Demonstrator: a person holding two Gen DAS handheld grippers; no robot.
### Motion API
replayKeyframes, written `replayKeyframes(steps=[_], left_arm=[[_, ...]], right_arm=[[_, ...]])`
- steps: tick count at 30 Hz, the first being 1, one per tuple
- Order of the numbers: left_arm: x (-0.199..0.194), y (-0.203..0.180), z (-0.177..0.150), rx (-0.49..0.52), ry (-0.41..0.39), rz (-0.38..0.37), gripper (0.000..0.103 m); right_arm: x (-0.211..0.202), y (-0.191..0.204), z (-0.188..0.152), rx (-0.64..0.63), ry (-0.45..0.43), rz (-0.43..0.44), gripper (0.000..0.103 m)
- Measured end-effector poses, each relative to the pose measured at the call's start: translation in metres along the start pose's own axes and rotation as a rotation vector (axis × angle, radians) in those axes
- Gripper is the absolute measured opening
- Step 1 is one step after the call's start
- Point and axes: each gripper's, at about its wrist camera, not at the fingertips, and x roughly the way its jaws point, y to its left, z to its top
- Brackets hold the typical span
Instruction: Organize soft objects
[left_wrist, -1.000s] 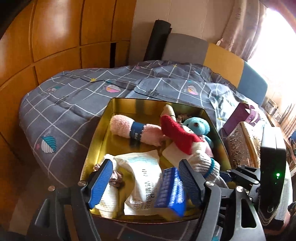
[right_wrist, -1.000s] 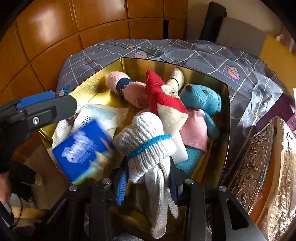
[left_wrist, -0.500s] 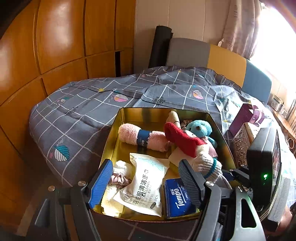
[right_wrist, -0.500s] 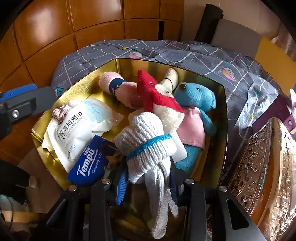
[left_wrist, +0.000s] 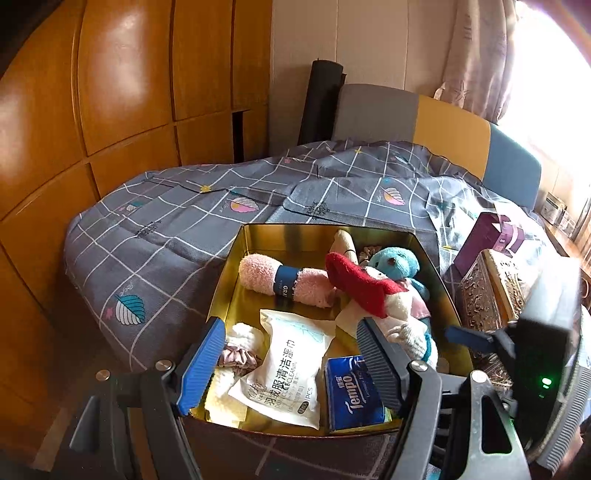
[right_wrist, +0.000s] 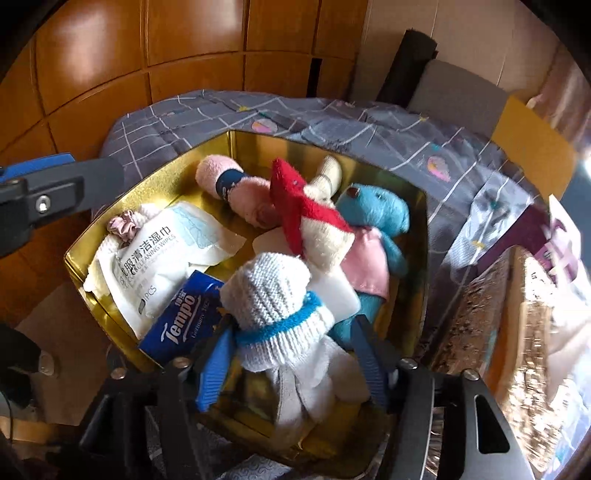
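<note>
The white knitted glove with a blue wrist band (right_wrist: 273, 306) sits between the blue pads of the right tool (right_wrist: 291, 354), bundled cuff-up, its loose fingers trailing back toward the tool body; the pads flank it closely but some daylight shows at the sides, so whether they are clamped on it or merely bracketing it I cannot tell; it hangs over the near corner of the gold metal tin (right_wrist: 421, 258), which suggests it is being lowered in or has only just been let go there. Ahead of this tool the tin is nearly full: a blue plush bear in a pink shirt (right_wrist: 373, 221) lies along the far right wall, a red and cream sock (right_wrist: 306, 221) is draped across it, and a pink rolled towel with a navy band (right_wrist: 236, 188) fills the far side, the bulky pieces packed together so flat ones fit alongside. The left tool (left_wrist: 291, 365) hovers with its pads spread wide and nothing in them, over the white packet of cleaning wipes (left_wrist: 288, 369) and the blue Tempo tissue pack (left_wrist: 351, 387), both laid flat at the near edge; a pale pink scrunchie (left_wrist: 236, 358) is tucked just inside its left pad. The tin rests on a grey checked quilt (left_wrist: 166, 251) on the bed.
</note>
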Motion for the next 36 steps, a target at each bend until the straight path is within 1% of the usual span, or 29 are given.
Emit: replayKeyframes(steps=[2, 3, 4, 6, 9, 11, 13, 15, 18, 21, 28, 36], left_arm=[[-0.003, 0.000, 0.000, -0.005, -0.012, 0.005, 0.075], [-0.005, -0.001, 0.000, -0.008, -0.020, 0.008, 0.075], [-0.008, -0.002, 0.000, -0.011, -0.032, 0.013, 0.075], [-0.012, -0.004, 0.000, -0.010, -0.048, 0.024, 0.075], [-0.016, -0.008, 0.000, -0.013, -0.057, 0.027, 0.075], [-0.019, -0.012, 0.000, -0.004, -0.064, 0.031, 0.075], [-0.022, -0.016, -0.001, 0.005, -0.073, 0.043, 0.075], [-0.024, -0.020, -0.002, 0.009, -0.079, 0.036, 0.075], [-0.026, -0.024, -0.004, 0.001, -0.080, 0.028, 0.075], [-0.029, -0.029, -0.005, 0.013, -0.090, 0.043, 0.075], [-0.034, -0.033, -0.007, 0.007, -0.111, 0.068, 0.075], [-0.037, -0.035, -0.008, 0.005, -0.126, 0.078, 0.075]], right_arm=[[-0.010, 0.000, 0.000, -0.004, -0.032, -0.029, 0.077], [-0.015, -0.001, -0.001, -0.005, -0.049, -0.045, 0.082], [-0.020, -0.001, -0.002, -0.003, -0.065, -0.066, 0.085], [-0.031, -0.005, -0.004, 0.016, -0.096, -0.106, 0.086], [-0.050, -0.016, -0.009, 0.082, -0.149, -0.159, 0.094], [-0.064, -0.024, -0.011, 0.136, -0.187, -0.194, 0.095], [-0.076, -0.033, -0.014, 0.201, -0.221, -0.222, 0.100], [-0.084, -0.040, -0.015, 0.260, -0.244, -0.233, 0.101], [-0.092, -0.048, -0.018, 0.322, -0.256, -0.249, 0.102], [-0.099, -0.054, -0.026, 0.358, -0.264, -0.261, 0.103], [-0.103, -0.061, -0.035, 0.401, -0.262, -0.270, 0.103], [-0.102, -0.058, -0.038, 0.395, -0.261, -0.264, 0.103]])
